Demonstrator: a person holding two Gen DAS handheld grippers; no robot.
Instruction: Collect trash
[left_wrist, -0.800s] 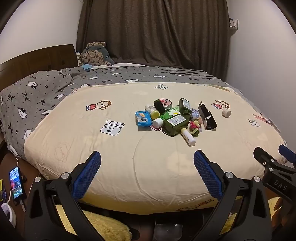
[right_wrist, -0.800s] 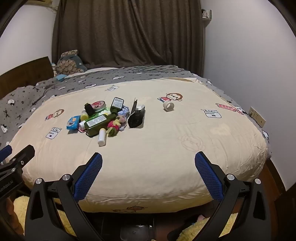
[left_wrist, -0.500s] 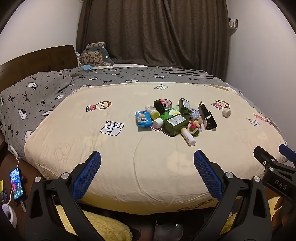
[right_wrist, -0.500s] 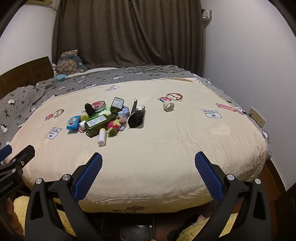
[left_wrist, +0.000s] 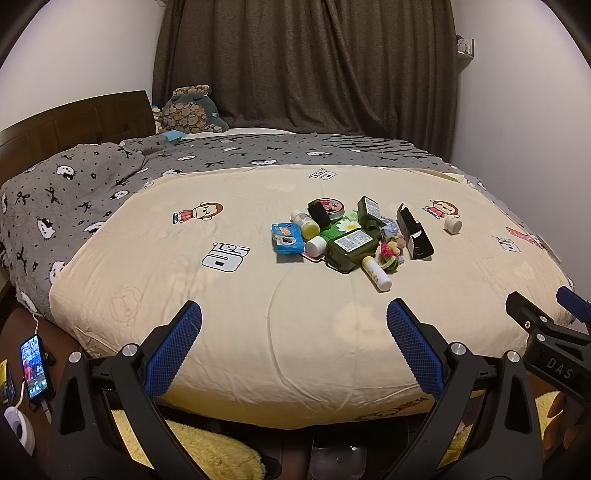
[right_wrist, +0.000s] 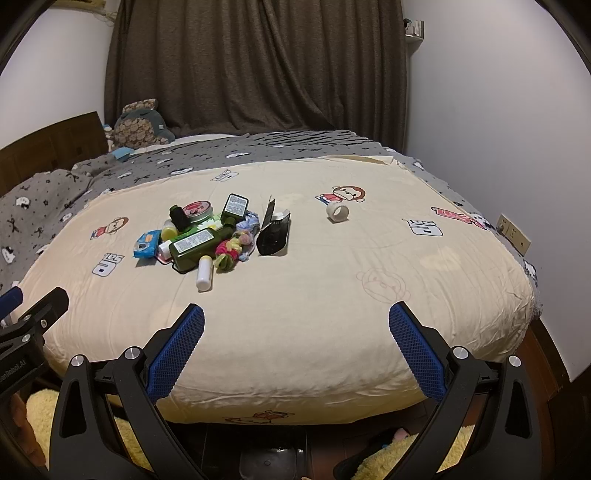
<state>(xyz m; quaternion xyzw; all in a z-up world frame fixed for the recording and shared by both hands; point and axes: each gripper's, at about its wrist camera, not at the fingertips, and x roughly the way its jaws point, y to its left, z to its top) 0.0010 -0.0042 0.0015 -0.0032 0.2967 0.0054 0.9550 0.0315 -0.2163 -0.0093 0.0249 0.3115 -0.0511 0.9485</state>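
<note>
A heap of small items lies mid-bed on the cream quilt (left_wrist: 221, 295): a dark green bottle (left_wrist: 352, 246) (right_wrist: 192, 247), a blue wipes packet (left_wrist: 286, 238) (right_wrist: 147, 248), a round red-lidded tin (left_wrist: 330, 206) (right_wrist: 199, 210), a white tube (left_wrist: 376, 273) (right_wrist: 205, 273), a black box (left_wrist: 413, 232) (right_wrist: 273, 232) and colourful hair ties (left_wrist: 389, 253) (right_wrist: 232, 251). A tape roll (left_wrist: 452, 225) (right_wrist: 337, 213) lies apart to the right. My left gripper (left_wrist: 293, 343) and right gripper (right_wrist: 295, 343) hover over the bed's near edge, both open and empty, well short of the heap.
A grey patterned blanket (left_wrist: 74, 192) covers the bed's left and far side, with a plush pillow (left_wrist: 194, 110) by the wooden headboard (left_wrist: 74, 122). A lit phone (left_wrist: 35, 365) lies on the floor at left. Yellow fluffy slippers (left_wrist: 210, 450) sit below. A wall socket (right_wrist: 513, 232) is on the right.
</note>
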